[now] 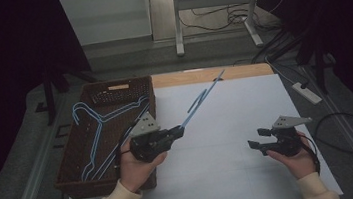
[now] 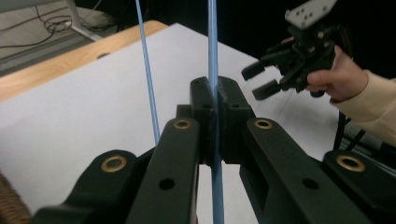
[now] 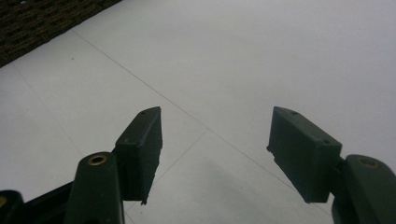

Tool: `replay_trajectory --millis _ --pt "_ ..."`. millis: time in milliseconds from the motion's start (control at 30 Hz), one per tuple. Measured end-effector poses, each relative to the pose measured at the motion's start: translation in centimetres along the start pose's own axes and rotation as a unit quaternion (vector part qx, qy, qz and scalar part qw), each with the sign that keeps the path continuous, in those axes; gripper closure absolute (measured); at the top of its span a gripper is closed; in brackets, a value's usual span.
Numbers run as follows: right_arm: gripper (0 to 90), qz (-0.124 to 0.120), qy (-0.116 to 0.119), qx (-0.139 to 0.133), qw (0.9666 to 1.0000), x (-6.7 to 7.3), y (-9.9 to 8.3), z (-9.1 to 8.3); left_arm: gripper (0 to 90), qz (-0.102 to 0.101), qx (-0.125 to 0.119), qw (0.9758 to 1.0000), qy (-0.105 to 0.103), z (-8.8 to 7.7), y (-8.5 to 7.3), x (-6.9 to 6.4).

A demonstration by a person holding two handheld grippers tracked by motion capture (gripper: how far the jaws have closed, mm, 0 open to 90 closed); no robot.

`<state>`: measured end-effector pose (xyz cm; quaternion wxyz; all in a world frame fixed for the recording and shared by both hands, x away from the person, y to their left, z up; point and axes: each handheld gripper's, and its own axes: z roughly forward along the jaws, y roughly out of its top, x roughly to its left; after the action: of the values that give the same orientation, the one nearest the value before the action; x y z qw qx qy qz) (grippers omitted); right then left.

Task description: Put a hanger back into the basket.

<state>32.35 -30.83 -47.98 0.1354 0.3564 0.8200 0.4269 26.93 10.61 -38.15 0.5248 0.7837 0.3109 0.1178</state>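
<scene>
one hanger (image 1: pixel 203 98) above open table (image 1: pixel 233 173)

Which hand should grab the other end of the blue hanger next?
Probably the right. The right gripper is open and empty over the white table, while the left gripper is shut on the blue hanger, holding it up off the table.

Right of the basket (image 1: pixel 73 184), I see bare white bench (image 1: pixel 233 173) open for passing. The blue hanger (image 1: pixel 204 96) slants up over it from my left gripper (image 1: pixel 180 130), barring the way there. Inside the basket, more hangers (image 1: pixel 95 134) lie across the floor.
</scene>
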Motion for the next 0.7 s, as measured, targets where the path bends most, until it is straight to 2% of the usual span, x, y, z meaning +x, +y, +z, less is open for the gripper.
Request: replay_trajectory --millis 300,333,467,500,533,567,700 --pt "36.0 0.000 -0.001 0.006 1.0000 -0.1 0.0 0.1 86.7 -0.017 -0.022 0.9994 0.020 -3.4 0.6 2.4" --pt "36.0 0.001 -0.001 0.007 1.0000 0.0 0.0 0.1 86.7 -0.017 -0.022 0.9994 0.020 -3.4 0.6 2.4" --pt "36.0 0.002 -0.002 0.007 1.0000 0.0 0.0 0.2 86.7 -0.025 -0.027 0.9988 0.031 -5.2 0.1 3.8" --pt "36.0 0.002 -0.002 0.007 1.0000 0.0 0.0 0.2 86.7 -0.025 -0.027 0.9988 0.031 -5.2 0.1 3.8" --pt "36.0 0.002 -0.002 0.007 1.0000 0.0 0.0 0.2 86.7 -0.029 -0.027 0.9985 0.039 -6.0 -0.3 4.5" --pt "36.0 0.002 -0.002 0.007 1.0000 0.0 0.0 0.2 86.7 -0.029 -0.027 0.9985 0.039 -6.0 -0.3 4.5" --pt "36.1 0.001 -0.002 0.005 1.0000 0.0 0.0 0.2 86.8 -0.041 -0.024 0.9976 0.050 -7.3 -1.1 6.0"
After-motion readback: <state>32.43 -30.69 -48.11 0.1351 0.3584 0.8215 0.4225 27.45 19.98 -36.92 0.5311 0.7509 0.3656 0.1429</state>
